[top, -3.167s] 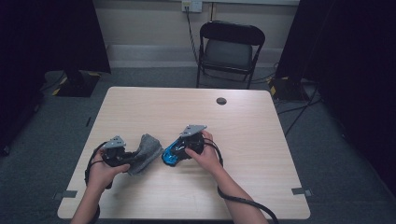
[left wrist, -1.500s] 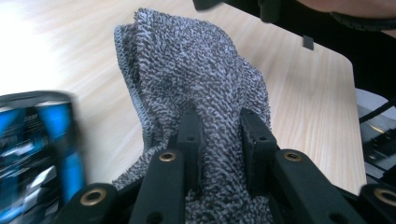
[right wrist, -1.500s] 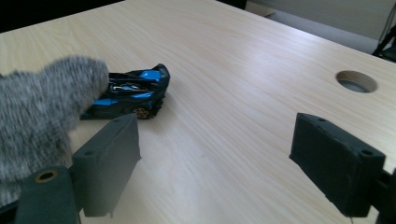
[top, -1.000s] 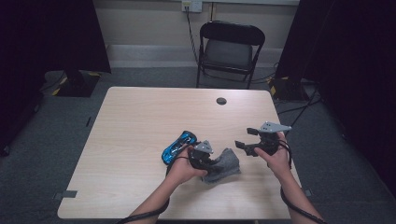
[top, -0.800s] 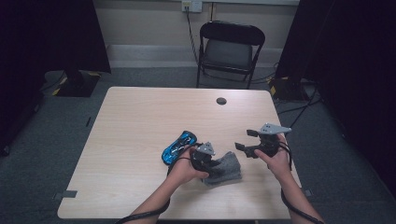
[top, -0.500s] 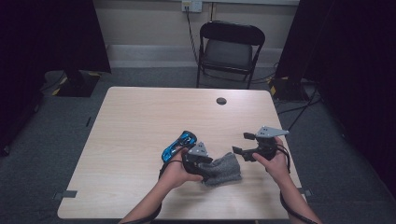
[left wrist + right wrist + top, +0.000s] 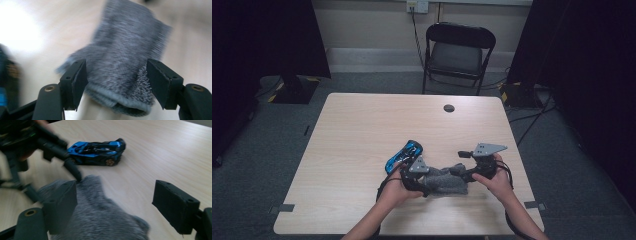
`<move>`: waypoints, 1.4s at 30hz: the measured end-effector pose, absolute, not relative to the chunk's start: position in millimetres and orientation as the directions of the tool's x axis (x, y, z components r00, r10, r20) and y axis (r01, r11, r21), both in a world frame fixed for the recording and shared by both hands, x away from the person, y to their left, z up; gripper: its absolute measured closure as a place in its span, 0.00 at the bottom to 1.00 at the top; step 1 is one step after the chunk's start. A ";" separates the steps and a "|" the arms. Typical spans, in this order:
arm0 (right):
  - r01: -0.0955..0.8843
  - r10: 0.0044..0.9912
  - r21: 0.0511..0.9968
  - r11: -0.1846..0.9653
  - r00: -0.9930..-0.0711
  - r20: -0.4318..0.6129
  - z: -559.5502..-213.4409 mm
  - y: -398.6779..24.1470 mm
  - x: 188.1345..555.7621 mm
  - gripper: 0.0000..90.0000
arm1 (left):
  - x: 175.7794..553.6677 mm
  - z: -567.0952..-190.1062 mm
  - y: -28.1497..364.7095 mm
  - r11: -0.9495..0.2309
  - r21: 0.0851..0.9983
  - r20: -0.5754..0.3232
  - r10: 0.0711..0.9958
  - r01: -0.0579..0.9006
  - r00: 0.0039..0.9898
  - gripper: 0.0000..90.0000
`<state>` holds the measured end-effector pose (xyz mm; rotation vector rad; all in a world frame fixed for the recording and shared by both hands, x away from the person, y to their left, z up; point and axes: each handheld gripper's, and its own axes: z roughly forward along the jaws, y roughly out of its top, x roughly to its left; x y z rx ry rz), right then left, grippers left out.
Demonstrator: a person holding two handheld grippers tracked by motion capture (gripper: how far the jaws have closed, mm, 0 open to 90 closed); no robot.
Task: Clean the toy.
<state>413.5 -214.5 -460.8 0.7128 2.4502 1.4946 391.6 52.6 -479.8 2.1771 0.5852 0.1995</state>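
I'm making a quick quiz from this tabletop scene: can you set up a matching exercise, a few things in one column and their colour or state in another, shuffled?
Things:
1. sock
2. toy car
3. left gripper
4. folding chair

Descriptions:
A. blue and black, on the table
B. grey, fuzzy, lying flat
C. black, behind the table
D. jaws open either side of the sock's cuff

Pairs: 1-B, 2-A, 3-D, 4-C
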 end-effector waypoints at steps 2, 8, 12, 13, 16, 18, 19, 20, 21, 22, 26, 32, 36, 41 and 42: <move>0.301 0.467 0.873 0.385 -0.879 0.097 -463.6 -211.8 411.5 0.24 | 403.5 -480.2 51.6 -0.524 0.780 -0.041 0.502 0.341 0.864 0.38; 0.310 0.440 0.847 0.431 -0.892 0.102 -474.4 -212.1 405.4 0.29 | 424.0 -480.4 40.7 -0.484 0.802 -0.046 0.533 0.349 0.845 0.40; 0.325 0.466 0.834 0.446 -0.880 0.093 -480.0 -220.3 400.3 0.32 | 426.3 -472.6 40.3 -0.455 0.820 -0.056 0.538 0.346 0.841 0.38; 0.328 0.473 0.836 0.440 -0.876 0.095 -480.3 -221.9 399.2 0.34 | 425.9 -470.1 41.7 -0.443 0.825 -0.068 0.539 0.351 0.839 0.38; 0.328 0.479 0.832 0.448 -0.873 0.087 -478.8 -225.9 394.9 0.42 | 425.1 -462.0 51.9 -0.418 0.835 -0.079 0.553 0.358 0.830 0.36; 0.325 0.484 0.828 0.457 -0.872 0.076 -478.3 -226.9 392.5 0.45 | 426.4 -456.9 62.4 -0.411 0.834 -0.081 0.567 0.367 0.820 0.32; 0.328 0.483 0.824 0.461 -0.872 0.077 -478.9 -227.1 391.6 0.46 | 427.6 -454.0 69.6 -0.403 0.835 -0.082 0.581 0.374 0.810 0.30; 0.339 0.487 0.816 0.469 -0.870 0.081 -480.0 -227.3 390.8 0.46 | 428.2 -452.1 74.4 -0.400 0.836 -0.080 0.589 0.376 0.804 0.29; 0.341 0.490 0.813 0.472 -0.868 0.080 -481.0 -227.3 390.2 0.46 | 429.2 -450.2 80.5 -0.400 0.833 -0.075 0.604 0.383 0.793 0.29; 0.343 0.493 0.807 0.480 -0.867 0.075 -482.3 -227.1 389.5 0.46 | 430.8 -448.8 86.7 -0.405 0.824 -0.070 0.620 0.396 0.782 0.27; 0.358 0.499 0.790 0.497 -0.863 0.077 -488.6 -224.6 390.8 0.46 | 437.7 -448.4 106.8 -0.409 0.799 -0.058 0.677 0.440 0.734 0.22; 0.361 0.503 0.782 0.508 -0.861 0.071 -492.4 -222.9 391.4 0.47 | 451.5 -459.1 117.1 -0.409 0.767 -0.064 0.717 0.494 0.694 0.20; 0.363 0.504 0.782 0.506 -0.861 0.073 -493.4 -223.2 392.0 0.48 | 458.9 -468.0 113.3 -0.398 0.761 -0.078 0.727 0.512 0.682 0.20; 0.357 0.502 0.783 0.510 -0.862 0.067 -494.6 -223.1 391.2 0.48 | 466.8 -474.9 106.5 -0.407 0.749 -0.077 0.731 0.523 0.679 0.21; 0.357 0.502 0.782 0.511 -0.862 0.065 -494.5 -222.9 391.1 0.48 | 468.0 -476.7 105.2 -0.406 0.747 -0.080 0.732 0.527 0.677 0.21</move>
